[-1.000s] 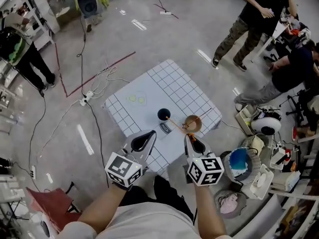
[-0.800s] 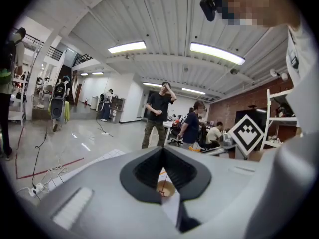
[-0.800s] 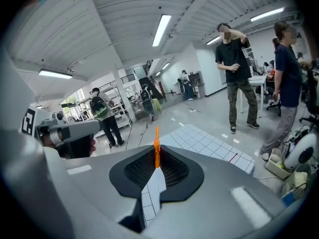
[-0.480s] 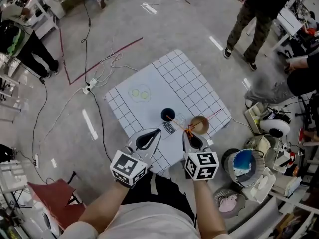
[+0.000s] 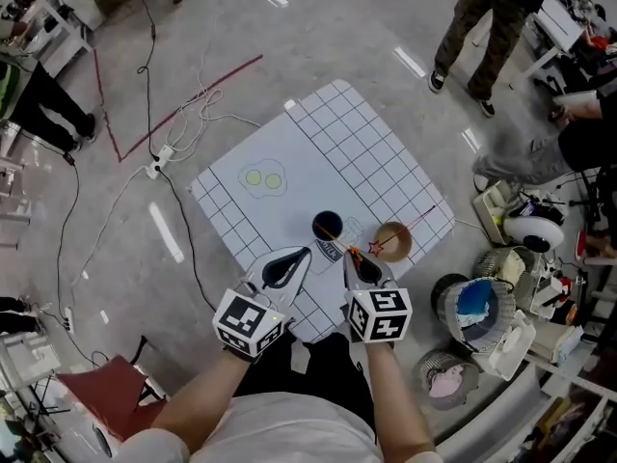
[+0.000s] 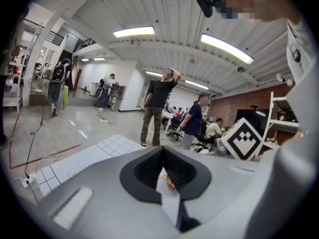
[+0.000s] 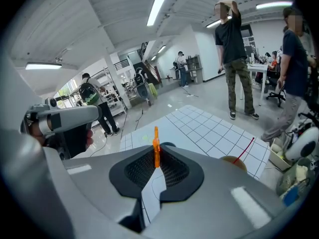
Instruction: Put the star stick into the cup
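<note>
Though the head view shows only the right gripper (image 5: 359, 261) low over the table's (image 5: 318, 152) near edge, the right gripper view shows its jaws clamped on an orange stick (image 7: 156, 151). From above, that stick's (image 5: 337, 236) far end reaches the dark cup (image 5: 327, 226). A red star stick (image 5: 416, 220) lies across the brown cup (image 5: 403, 252) by the right edge. The left gripper (image 5: 289, 261), jaws together on nothing, hovers beside. Both cups stand well apart from the far and left edges.

Open-plan lab/wkshp: concrete floor (image 5: 318, 37) w/ loose cables (image 5: 207, 116), gridded table (image 5: 337, 152), ceiling strip lights (image 6: 133, 32).
</note>
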Motion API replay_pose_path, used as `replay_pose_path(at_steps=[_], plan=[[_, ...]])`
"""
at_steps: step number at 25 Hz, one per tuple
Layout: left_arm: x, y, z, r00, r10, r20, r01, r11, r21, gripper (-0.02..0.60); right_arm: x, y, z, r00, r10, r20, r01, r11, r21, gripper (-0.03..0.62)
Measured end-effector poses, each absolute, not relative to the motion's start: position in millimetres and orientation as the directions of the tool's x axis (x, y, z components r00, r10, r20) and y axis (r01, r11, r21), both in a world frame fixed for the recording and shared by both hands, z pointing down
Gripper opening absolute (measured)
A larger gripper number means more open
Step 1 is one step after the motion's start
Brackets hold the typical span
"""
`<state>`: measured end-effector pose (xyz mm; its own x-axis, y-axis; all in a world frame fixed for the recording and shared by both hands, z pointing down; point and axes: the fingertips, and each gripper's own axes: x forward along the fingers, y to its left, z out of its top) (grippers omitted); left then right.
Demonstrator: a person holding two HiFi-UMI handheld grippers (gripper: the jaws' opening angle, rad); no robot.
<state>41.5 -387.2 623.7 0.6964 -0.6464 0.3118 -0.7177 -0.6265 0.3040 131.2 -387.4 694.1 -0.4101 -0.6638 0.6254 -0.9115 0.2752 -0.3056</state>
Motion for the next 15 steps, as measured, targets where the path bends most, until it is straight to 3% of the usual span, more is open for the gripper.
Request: replay_pose_path(at_steps=[15], plan=[[33.8, -406.2, 642.6, 0.733, -0.613, 0.293, -0.680, -0.658, 0.324, 0.006, 120.5, -401.1, 707.9, -0.362, -0.671, 0.647, -0.932, 0.277, -0.234, 0.035]])
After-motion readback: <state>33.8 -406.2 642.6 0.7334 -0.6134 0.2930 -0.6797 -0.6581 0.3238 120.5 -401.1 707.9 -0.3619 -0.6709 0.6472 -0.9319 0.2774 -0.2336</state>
